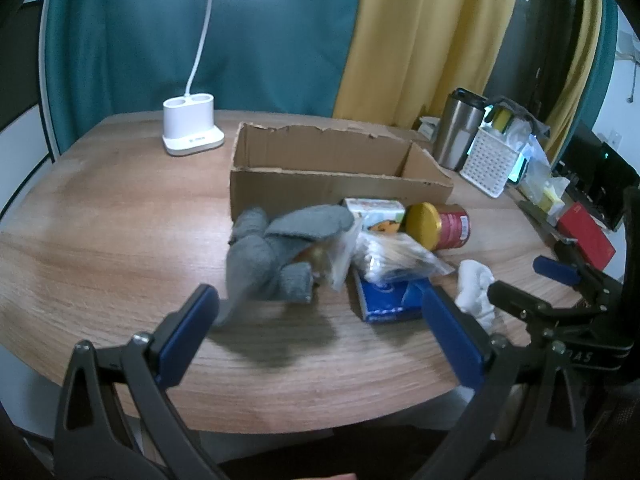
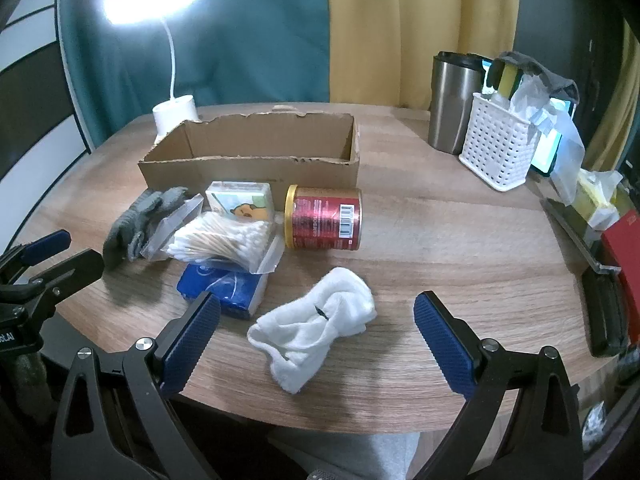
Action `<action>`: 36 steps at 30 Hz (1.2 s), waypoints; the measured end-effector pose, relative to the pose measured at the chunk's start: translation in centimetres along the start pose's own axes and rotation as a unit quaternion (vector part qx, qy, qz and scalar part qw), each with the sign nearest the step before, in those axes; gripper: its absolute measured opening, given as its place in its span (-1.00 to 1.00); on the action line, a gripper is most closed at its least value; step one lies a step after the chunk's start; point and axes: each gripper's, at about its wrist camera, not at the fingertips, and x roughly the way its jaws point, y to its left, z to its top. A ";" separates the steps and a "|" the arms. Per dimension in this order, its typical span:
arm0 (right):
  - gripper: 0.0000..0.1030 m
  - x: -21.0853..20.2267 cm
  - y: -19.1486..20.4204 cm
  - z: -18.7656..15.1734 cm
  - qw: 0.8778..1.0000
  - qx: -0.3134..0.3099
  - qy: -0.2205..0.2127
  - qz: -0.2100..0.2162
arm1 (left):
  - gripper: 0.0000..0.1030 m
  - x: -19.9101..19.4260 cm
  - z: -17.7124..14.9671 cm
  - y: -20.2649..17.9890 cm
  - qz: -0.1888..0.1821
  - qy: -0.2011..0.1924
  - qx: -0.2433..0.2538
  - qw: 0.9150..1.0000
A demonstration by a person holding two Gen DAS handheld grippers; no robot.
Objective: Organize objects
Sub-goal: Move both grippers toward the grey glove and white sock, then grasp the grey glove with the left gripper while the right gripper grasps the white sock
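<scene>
An open cardboard box (image 1: 332, 176) (image 2: 256, 160) stands at mid-table. In front of it lie a grey glove (image 1: 276, 252) (image 2: 140, 220), a small carton (image 1: 376, 212) (image 2: 240, 200), a red can with gold lid (image 1: 440, 226) (image 2: 324, 218) on its side, a bag of cotton swabs (image 1: 396, 258) (image 2: 220, 240), a blue packet (image 1: 384, 300) (image 2: 224, 286) and a white sock (image 1: 476, 288) (image 2: 316, 324). My left gripper (image 1: 316, 320) is open near the glove. My right gripper (image 2: 316, 324) is open around the white sock, above it.
A white lamp base (image 1: 192, 128) (image 2: 176, 114) stands behind the box. At the right are a steel tumbler (image 1: 458, 132) (image 2: 452, 104), a white perforated basket (image 1: 490, 160) (image 2: 500, 148), plastic bags and a red box (image 1: 586, 234) (image 2: 624, 264). The table's front edge is close.
</scene>
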 end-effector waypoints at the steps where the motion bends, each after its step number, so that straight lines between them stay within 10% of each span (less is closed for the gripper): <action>1: 0.93 0.0 0.0 0.1 1.000 0.000 0.001 0.000 | 0.99 0.1 0.0 0.0 0.000 0.001 0.000 1.000; 36: 0.93 6.6 -3.0 -0.4 0.996 0.045 0.077 0.010 | 0.95 7.8 2.7 6.1 0.036 0.051 -0.024 0.998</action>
